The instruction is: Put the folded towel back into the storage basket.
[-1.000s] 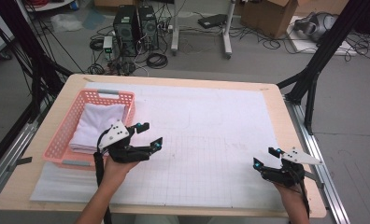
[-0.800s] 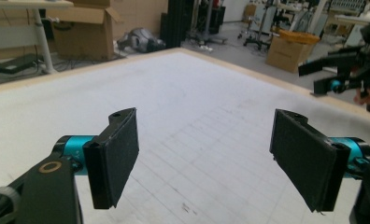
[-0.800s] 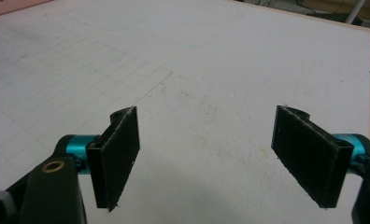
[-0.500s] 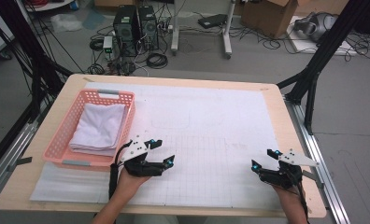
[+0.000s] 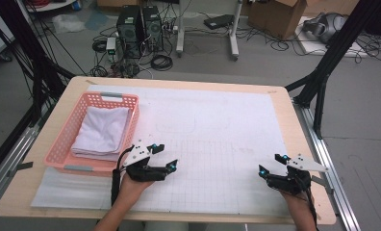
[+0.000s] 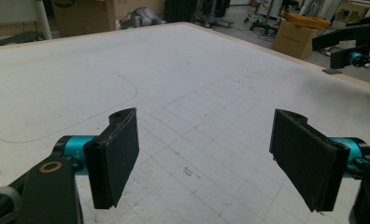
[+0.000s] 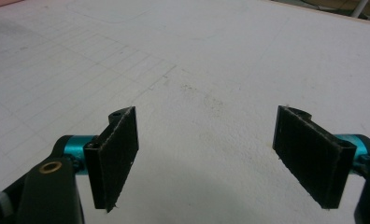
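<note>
The left tongs (image 5: 162,156) had drawn back from the pink basket (image 5: 68,139) and now hovered over the white mat (image 5: 217,125) near the surface's front edge, just off the basket's front right corner, their pads spread wide with nothing between them. A second before they had been up beside the basket's right wall, close to the folded white towels (image 5: 102,130); those towels lay flat inside the basket at the left side of the surface, untouched by either tool. The right tongs (image 5: 270,164) had barely shifted, sitting low by the front right corner of the surface, likewise spread apart and empty. In the left gripper view the gridded mat ran bare between the two black pads (image 6: 120,154), and the right gripper view showed much the same plain sheet between its pads (image 7: 120,156). To me that pull-back read as the towels having been left in the basket and both hands settling to a rest position, so the stowing looked finished, or else a fresh reach toward the basket was about to begin.
</note>
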{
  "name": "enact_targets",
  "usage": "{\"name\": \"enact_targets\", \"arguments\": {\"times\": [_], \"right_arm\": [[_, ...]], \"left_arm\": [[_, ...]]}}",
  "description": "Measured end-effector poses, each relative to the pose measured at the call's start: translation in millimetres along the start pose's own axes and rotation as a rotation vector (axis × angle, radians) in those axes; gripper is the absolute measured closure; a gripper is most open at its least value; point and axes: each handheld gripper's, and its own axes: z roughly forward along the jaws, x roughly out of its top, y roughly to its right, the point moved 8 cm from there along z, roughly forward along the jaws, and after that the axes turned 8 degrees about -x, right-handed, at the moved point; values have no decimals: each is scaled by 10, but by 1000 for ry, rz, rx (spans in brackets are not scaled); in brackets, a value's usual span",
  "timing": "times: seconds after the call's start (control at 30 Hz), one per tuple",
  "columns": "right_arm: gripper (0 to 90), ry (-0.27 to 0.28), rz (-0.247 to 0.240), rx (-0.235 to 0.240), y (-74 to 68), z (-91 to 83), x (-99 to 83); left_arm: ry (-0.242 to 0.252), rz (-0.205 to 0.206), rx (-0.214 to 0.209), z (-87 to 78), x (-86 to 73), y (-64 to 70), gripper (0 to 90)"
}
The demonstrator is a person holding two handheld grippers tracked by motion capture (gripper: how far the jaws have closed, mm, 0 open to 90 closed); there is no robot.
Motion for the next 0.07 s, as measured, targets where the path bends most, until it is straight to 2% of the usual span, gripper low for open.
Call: {"name": "enact_targets", "arguments": {"times": [0.07], "right_arm": [[211, -1, 5, 1, 2, -7, -2]], "left_arm": [[-1, 0, 5, -4, -3, -9, 243]]}}
